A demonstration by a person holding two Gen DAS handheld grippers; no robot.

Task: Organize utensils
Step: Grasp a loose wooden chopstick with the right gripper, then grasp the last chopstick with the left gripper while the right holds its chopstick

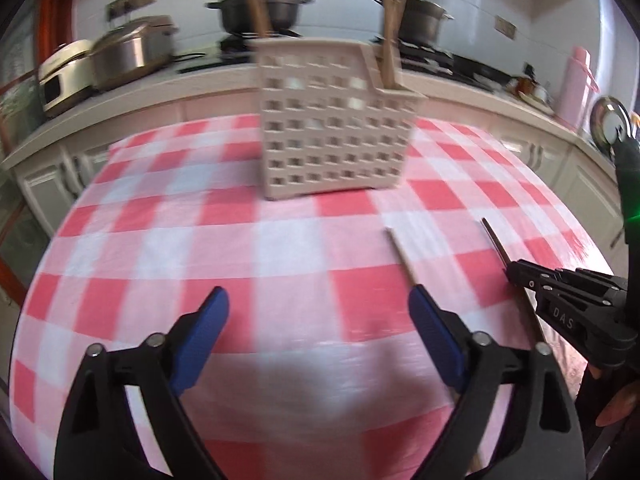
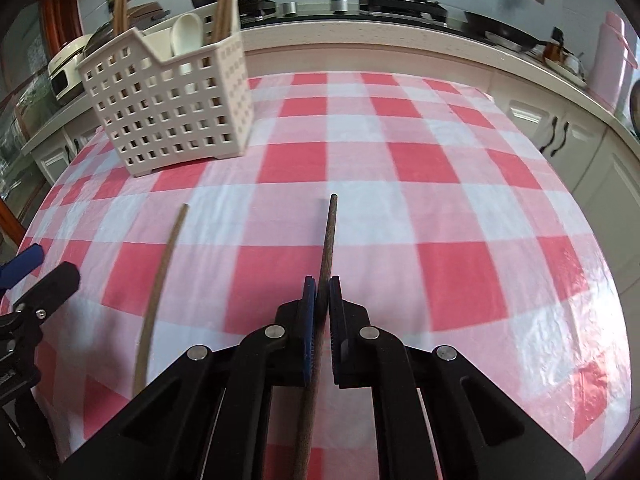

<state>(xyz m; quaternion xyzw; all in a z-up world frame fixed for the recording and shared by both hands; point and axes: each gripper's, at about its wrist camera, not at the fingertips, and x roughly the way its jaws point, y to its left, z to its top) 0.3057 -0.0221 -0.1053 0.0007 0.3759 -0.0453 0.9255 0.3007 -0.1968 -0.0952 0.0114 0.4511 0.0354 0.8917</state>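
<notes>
A beige perforated utensil caddy (image 1: 332, 120) stands on the checked tablecloth (image 1: 280, 248); it also shows in the right wrist view (image 2: 172, 108) holding wooden chopsticks (image 2: 226, 0) and a white spoon (image 2: 185, 38). My right gripper (image 2: 322, 284) is shut on a dark chopstick (image 2: 327, 240) that points forward just above the cloth; this gripper also shows in the left wrist view (image 1: 516, 270). A second chopstick (image 2: 160, 280) lies on the cloth to its left, and its tip shows in the left wrist view (image 1: 400, 254). My left gripper (image 1: 318, 304) is open and empty, low over the cloth.
A kitchen counter runs behind the table with a rice cooker (image 1: 132, 50), a black pot (image 1: 264, 10) and a steel pot (image 1: 416, 16) on the stove. A pink flask (image 2: 610, 52) stands at the right. White cabinets (image 2: 560, 136) lie below the counter.
</notes>
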